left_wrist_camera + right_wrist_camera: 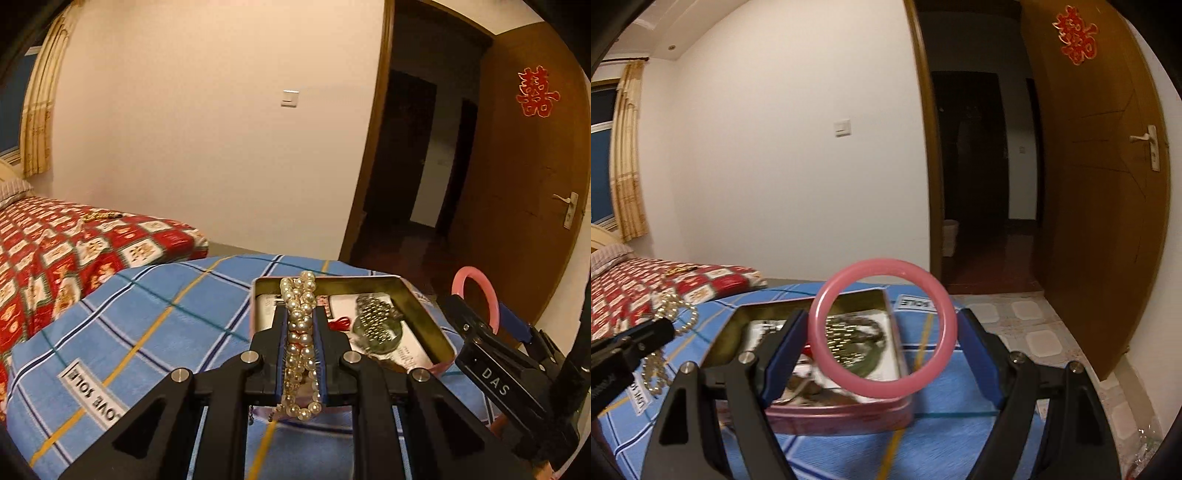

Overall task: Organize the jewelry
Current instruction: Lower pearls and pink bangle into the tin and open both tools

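The left tongs (301, 332) pinch a white pearl bead strand (300, 325); the right tongs (882, 332) clamp a smooth pink ring bangle (882, 328); both hang above the open pink metal tin (849, 410) on the blue checked bed cover (147, 314). The strand's dangling loops could snag the tin's rim; the glossy bangle could slip and fall outside.

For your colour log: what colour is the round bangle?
Pink; the smooth round bangle shows best in the right wrist view.

bangle (882, 328) pink | pearls (301, 332) cream | blanket (155, 302) blue plaid | bedspread (55, 251) red-white checks
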A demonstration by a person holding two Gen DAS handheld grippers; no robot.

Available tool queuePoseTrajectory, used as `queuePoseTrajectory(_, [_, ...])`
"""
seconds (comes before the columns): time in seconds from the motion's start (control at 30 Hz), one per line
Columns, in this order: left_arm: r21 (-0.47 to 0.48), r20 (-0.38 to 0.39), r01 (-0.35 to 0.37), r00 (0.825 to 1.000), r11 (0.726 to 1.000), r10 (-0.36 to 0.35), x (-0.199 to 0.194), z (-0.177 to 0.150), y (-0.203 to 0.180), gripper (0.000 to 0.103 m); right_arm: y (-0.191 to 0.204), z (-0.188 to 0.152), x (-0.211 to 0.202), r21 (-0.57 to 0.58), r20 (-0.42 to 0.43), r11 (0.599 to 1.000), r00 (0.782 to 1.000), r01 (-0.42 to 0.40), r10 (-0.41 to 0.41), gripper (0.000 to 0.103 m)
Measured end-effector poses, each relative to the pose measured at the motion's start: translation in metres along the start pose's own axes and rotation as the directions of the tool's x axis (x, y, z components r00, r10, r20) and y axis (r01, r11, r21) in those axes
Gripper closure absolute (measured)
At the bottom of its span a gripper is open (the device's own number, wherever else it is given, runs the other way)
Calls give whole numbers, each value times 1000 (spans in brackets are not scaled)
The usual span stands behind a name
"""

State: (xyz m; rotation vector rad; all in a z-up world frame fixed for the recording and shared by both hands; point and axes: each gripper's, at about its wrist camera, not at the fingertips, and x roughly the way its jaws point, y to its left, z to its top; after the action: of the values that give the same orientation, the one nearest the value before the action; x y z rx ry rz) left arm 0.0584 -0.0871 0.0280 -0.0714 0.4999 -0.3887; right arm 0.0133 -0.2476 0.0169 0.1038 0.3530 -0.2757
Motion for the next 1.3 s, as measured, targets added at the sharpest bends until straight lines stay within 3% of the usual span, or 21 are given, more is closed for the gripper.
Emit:
queuePoseTrajectory(0.13, [14,2,22,1000,1000,-22,17,2,-12,91,-14,3,12,38,-28,999,1000,8,-7,19])
queuePoseTrajectory(0.37, [19,-14,45,999,999,-45,45,3,-20,91,-4,9,24,-21,-42,999,999,-23,23,19])
queuePoseTrajectory(0.73, [-36,-90,-4,996,999,1,74,-2,-1,91,20,7,53,-102,-131,988,986,-116,102,19])
queuePoseTrajectory(1.03, [-42,-153,7,988,999,-14,86,-3,-1,91,12,5,69,-52,-226,985,963,-165,149,19])
queuePoseTrajectory(1.3, [-37,-172,-2,985,999,-4,87,-4,-3,91,12,5,71,-49,-238,984,959,-169,153,19])
